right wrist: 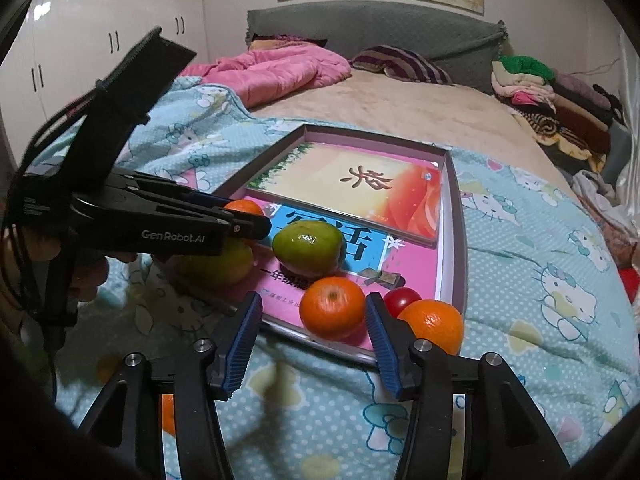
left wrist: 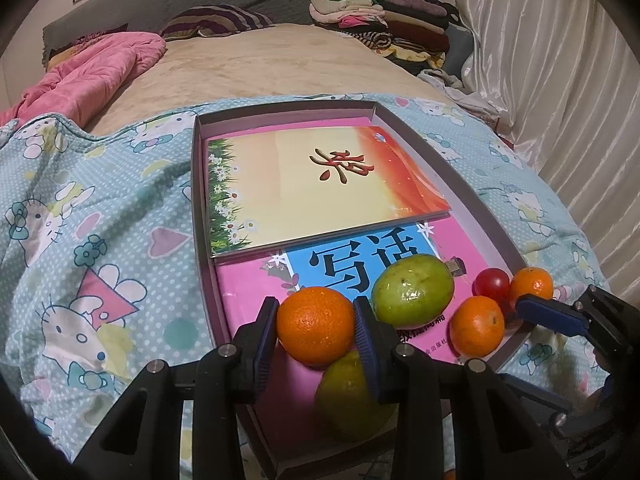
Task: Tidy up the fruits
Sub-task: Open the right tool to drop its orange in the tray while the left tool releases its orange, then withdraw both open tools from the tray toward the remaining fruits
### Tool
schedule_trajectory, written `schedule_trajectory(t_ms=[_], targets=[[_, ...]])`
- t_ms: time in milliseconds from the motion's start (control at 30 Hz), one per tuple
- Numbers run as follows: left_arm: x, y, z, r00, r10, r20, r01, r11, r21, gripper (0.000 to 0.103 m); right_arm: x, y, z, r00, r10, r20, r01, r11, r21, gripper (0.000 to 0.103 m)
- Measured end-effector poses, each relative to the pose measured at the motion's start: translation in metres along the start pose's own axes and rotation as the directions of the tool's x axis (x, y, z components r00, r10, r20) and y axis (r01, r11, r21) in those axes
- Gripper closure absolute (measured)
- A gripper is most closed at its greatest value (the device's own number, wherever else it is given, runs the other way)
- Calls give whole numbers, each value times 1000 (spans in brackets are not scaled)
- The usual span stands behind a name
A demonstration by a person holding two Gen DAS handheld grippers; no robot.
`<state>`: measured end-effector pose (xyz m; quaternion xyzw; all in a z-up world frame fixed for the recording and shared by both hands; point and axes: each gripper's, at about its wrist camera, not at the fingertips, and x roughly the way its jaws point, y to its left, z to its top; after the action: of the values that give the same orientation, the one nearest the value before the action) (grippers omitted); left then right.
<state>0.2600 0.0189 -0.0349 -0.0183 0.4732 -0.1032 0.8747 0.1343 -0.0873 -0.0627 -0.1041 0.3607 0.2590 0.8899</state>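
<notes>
Nearest in the left wrist view, the left hand-held gripper (left wrist: 316, 330) is seen clamped on an orange (left wrist: 316, 330), both pads pressed against its sides. The fruit is held above the near end of a shallow grey box lid (left wrist: 195, 184) that lies on a Hello Kitty blanket (left wrist: 80, 240). Directly below the held orange, a green fruit (left wrist: 350, 398) rests on the pink book (left wrist: 248, 288) inside the lid.

In the right wrist view, the right hand-held gripper (right wrist: 308, 340) is shown with its jaws spread wide, a second orange (right wrist: 332, 308) sitting between the pads; the left pad stands clear of the fruit, while contact on the right side cannot be judged. This orange lies at the near edge of the lid. Just to its right, a third orange (right wrist: 434, 326) is placed at the lid's corner, with a small red fruit (right wrist: 402, 298) just behind it.

Slightly farther in, a larger green fruit (right wrist: 309, 248) rests on the pink book. Beyond it, a yellow and orange book (right wrist: 352, 192) is laid across the far half of the lid.

At the back, a pink quilt (right wrist: 276, 74), a striped pillow (right wrist: 400, 64) and a pile of folded clothes (right wrist: 552, 96) are seen on the bed.
</notes>
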Motion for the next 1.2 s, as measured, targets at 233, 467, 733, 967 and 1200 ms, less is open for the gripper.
schedule_trajectory(t_ms=[233,467,733,967,1200], targets=[[-6,1,-1,1000,-9,3,9,1000,-7,63,-11,-14,-2,1000,6,28,-8,999,47,48],[-20,-1,-2,999,-18,32,19,1000,-10,52,-24,-22,0,998,-5,56,2,998,69,47],[-45,-15,-3,996,-47,76,46,999,21,39,-39,-31,0,997,-21,78,13,995,95,47],[-69,-35,-11,991,-85,105,77,994,71,32,-57,-37,-1,994,-33,105,21,993,114,43],[-90,-45,-20,986,-106,132,96,992,80,22,-82,-48,-4,986,-71,152,47,986,160,38]])
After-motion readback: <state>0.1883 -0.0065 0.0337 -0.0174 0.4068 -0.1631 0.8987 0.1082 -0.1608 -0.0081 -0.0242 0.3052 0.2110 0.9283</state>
